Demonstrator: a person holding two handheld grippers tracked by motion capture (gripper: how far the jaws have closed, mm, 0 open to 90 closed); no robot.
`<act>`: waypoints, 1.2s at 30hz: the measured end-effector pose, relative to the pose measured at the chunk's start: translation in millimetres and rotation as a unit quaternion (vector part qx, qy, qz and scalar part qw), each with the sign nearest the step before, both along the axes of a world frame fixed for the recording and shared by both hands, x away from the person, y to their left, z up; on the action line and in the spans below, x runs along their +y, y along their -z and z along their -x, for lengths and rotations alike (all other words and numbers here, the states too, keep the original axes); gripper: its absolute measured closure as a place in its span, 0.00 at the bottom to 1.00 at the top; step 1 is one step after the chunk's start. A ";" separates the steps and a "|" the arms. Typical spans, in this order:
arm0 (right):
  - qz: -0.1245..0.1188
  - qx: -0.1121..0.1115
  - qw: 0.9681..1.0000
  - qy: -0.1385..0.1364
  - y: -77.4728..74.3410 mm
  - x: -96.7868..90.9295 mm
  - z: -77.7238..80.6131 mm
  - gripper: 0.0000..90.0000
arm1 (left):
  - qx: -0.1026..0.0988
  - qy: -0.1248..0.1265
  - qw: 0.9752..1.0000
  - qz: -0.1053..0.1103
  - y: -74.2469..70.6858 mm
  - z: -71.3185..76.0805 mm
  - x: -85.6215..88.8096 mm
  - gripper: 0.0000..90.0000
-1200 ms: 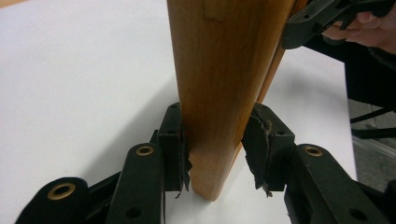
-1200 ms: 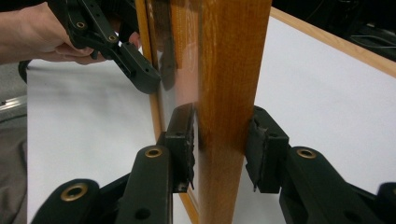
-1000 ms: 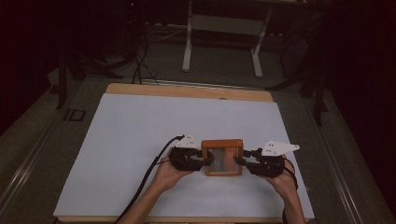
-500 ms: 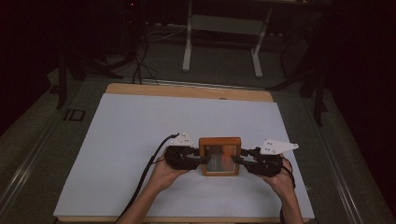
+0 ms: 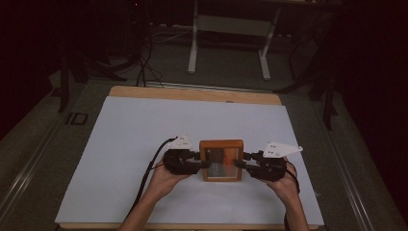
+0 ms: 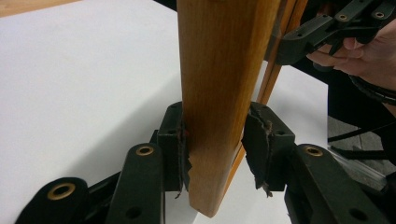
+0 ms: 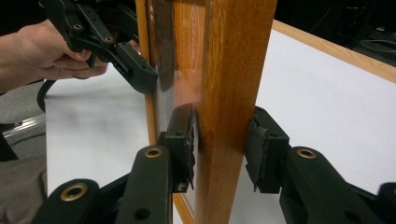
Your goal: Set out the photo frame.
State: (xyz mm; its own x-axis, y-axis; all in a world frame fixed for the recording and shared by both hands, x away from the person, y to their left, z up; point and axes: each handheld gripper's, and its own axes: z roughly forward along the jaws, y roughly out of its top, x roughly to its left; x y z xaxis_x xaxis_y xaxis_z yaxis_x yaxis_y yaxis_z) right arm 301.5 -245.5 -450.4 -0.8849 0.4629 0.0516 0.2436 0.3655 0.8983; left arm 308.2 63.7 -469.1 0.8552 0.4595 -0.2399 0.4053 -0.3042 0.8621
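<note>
High view: dim and slightly soft, surroundings fading to black, the white worktop point(image 5: 144, 144) brightest. Gripper views: brighter, even light (soft shadows only); glare streaks the glass of the frame point(image 7: 182, 56); near claw parts and far background are blurred.

Light wooden rectangular table point(image 5: 195, 92), top nearly fully covered by a white flat sheet point(image 5: 144, 130); bare wood strip shows along far edge. Small orange-brown wooden picture frame point(image 5: 221, 160) near front middle; resting or lifted, unclear.
</note>
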 end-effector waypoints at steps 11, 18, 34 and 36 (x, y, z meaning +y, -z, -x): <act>-0.004 0.005 1.000 0.001 -1.5 13.2 -3.0 0.72 | 0.011 -0.011 1.000 0.001 -3.6 -1.1 12.4 0.67; -0.009 0.007 1.000 0.000 -2.6 22.2 -4.4 0.72 | 0.015 -0.015 1.000 -0.002 -7.5 -1.5 21.3 0.67; -0.029 0.022 0.999 -0.004 1.3 38.1 -6.9 0.72 | 0.019 -0.029 0.999 -0.011 -13.0 1.6 36.5 0.66; -0.030 0.024 0.999 -0.004 1.7 38.7 -7.0 0.72 | 0.020 -0.031 0.999 -0.011 -13.1 1.8 37.8 0.66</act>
State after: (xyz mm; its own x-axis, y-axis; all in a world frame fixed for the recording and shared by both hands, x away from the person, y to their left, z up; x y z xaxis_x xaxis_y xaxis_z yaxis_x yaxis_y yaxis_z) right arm 308.5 -206.8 -452.2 -0.8845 0.4504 0.1220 0.2845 0.3132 0.9061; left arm 306.3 101.5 -456.0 0.8153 0.5162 -0.2623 0.4574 -0.2965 0.8384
